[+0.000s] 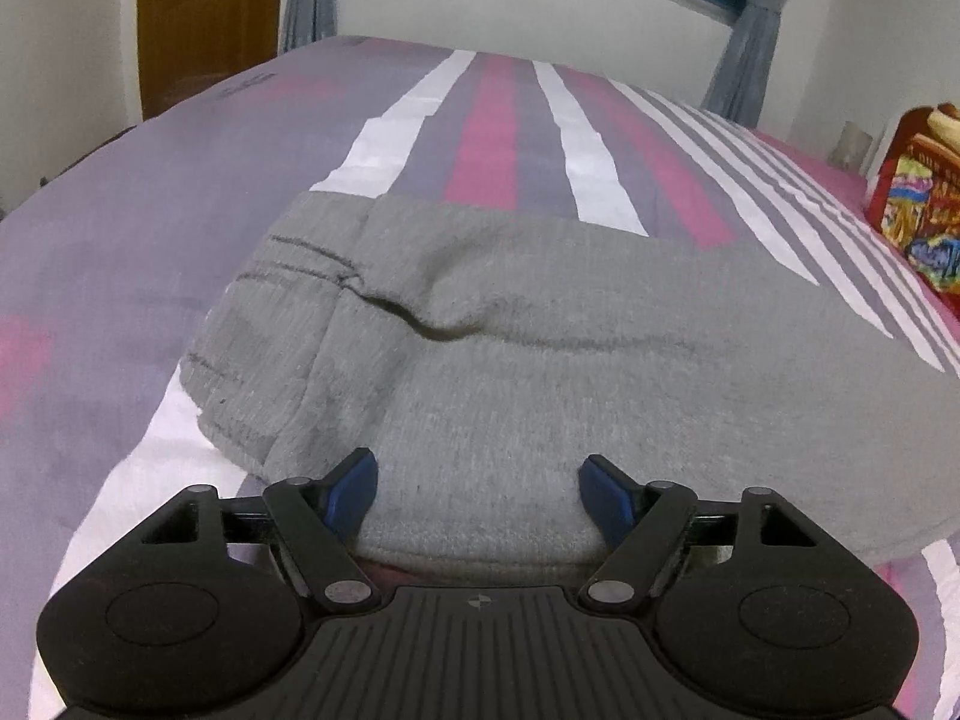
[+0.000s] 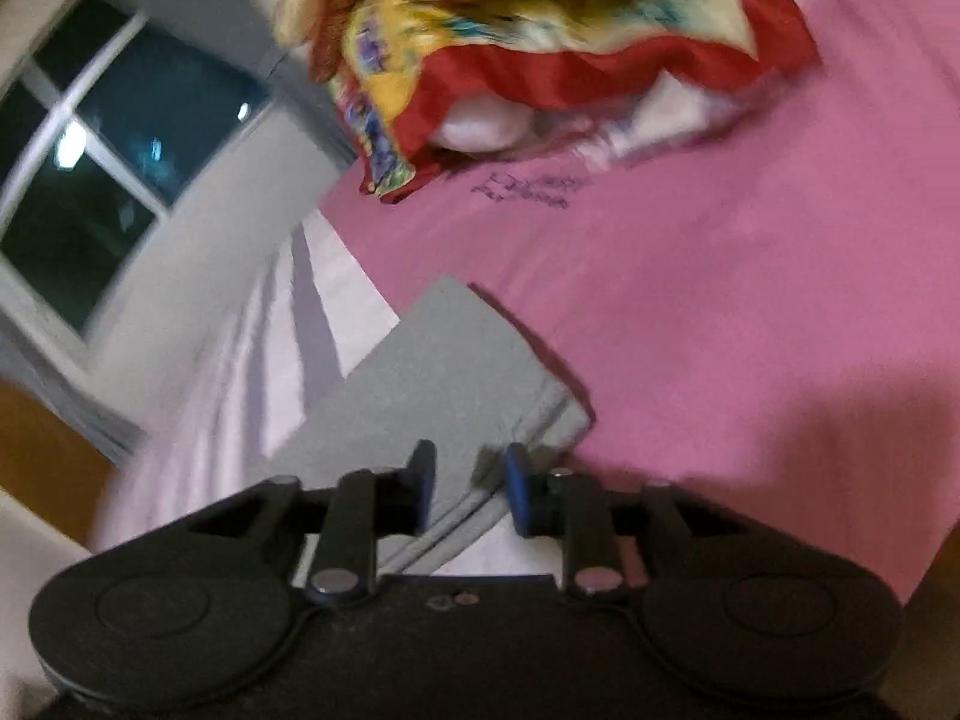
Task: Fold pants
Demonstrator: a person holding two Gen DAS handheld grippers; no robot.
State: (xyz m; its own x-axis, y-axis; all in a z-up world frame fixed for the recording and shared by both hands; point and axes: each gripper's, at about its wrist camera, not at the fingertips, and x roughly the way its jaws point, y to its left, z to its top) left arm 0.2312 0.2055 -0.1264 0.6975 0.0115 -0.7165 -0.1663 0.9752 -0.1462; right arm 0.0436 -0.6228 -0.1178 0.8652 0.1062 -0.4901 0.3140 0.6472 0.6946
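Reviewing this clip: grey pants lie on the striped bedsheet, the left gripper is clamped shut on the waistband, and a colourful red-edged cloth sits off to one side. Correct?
Not quite. In the left wrist view the left gripper is open, its blue fingers spread wide over the grey pants. The rest stands: the pants lie on the striped bedsheet, with the red-edged cloth aside.

The grey pants [image 1: 540,360] are matt, fuzzy knit cloth. The striped bedsheet [image 1: 492,120] is smooth woven cloth. The left gripper [image 1: 478,495] is matt black plastic with ribbed housing, blue pads, dull metal rivets. The door [image 1: 204,18] is glossy wood.
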